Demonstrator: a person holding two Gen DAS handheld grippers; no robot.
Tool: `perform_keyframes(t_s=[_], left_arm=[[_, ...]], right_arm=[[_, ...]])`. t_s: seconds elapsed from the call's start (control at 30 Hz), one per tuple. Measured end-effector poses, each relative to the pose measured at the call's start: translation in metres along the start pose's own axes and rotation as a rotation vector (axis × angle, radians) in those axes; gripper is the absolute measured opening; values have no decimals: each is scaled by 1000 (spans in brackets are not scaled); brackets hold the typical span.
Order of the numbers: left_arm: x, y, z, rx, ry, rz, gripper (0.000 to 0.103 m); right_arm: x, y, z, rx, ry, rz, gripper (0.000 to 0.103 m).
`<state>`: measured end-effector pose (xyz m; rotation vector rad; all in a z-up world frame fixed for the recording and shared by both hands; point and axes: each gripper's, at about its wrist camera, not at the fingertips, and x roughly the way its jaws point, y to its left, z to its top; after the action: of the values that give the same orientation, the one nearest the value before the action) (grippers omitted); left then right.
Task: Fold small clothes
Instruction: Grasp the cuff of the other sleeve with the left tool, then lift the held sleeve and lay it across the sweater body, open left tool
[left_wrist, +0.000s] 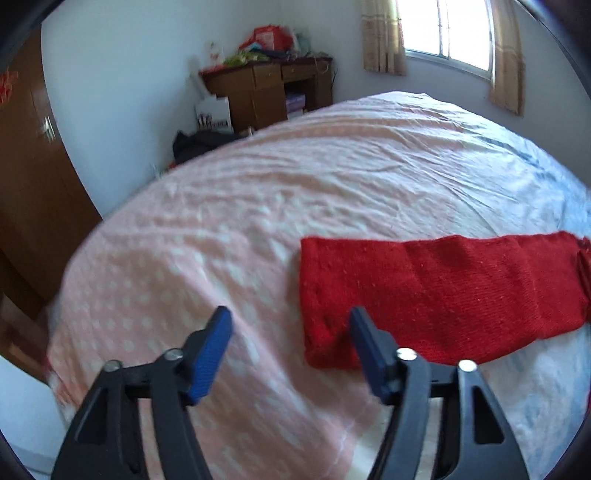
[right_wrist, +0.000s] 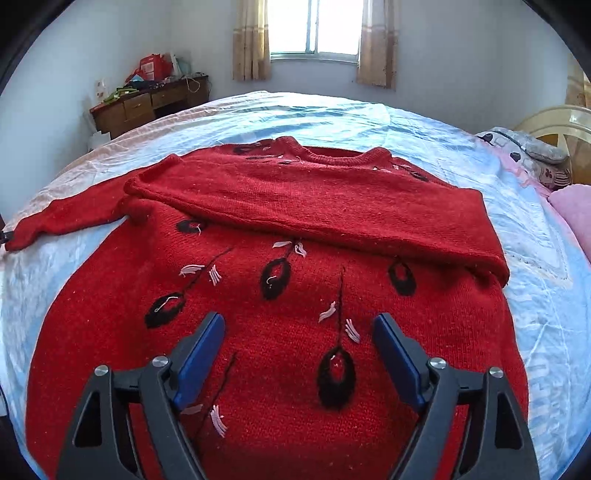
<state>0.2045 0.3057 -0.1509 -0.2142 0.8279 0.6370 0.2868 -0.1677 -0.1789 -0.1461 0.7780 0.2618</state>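
Sweater (right_wrist: 295, 295) lay flat on the bed (right_wrist: 461, 147), one sleeve (right_wrist: 314, 206) folded across. Right gripper (right_wrist: 299, 354) hovered wide open above it. Left gripper (left_wrist: 291, 350) stood open, empty, beside the other sleeve (left_wrist: 436, 291).

Bedspread (left_wrist: 229, 206) open left of sleeve (left_wrist: 436, 291) — pillows (right_wrist: 532, 155) crowd bed's far right.

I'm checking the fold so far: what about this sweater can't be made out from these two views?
- Sweater hem: right wrist view, cut off by the bottom edge and covered by the right gripper.
- Outstretched sleeve: left wrist view, its body end cut off by the right edge.
- Sleeve's cuff corner: left wrist view, behind a finger of the left gripper.
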Motion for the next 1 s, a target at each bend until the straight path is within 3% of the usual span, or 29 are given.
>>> perform_keyframes(t_s=[0.27,0.33,0.37,0.4,0.73,1.0], left_arm=[[17,-6,4,-49,12,-26,59],[19,-11,4,-48,-1,-34,45],[19,-14,4,-43,-5,-47,25],[18,-18,4,-33,-8,-67,14],[-11,-15,15,-33,-25,-106,11],[-56,-27,48,-56,-67,-238,11]], right_arm=[[0,3,-4,7,-14,-8,89],[0,3,-4,7,-17,-10,90],[0,3,-4,10,-17,-14,90],[0,3,-4,11,-18,-15,90],[-1,2,-5,15,-22,-17,90],[-17,-5,2,67,-22,31,90]])
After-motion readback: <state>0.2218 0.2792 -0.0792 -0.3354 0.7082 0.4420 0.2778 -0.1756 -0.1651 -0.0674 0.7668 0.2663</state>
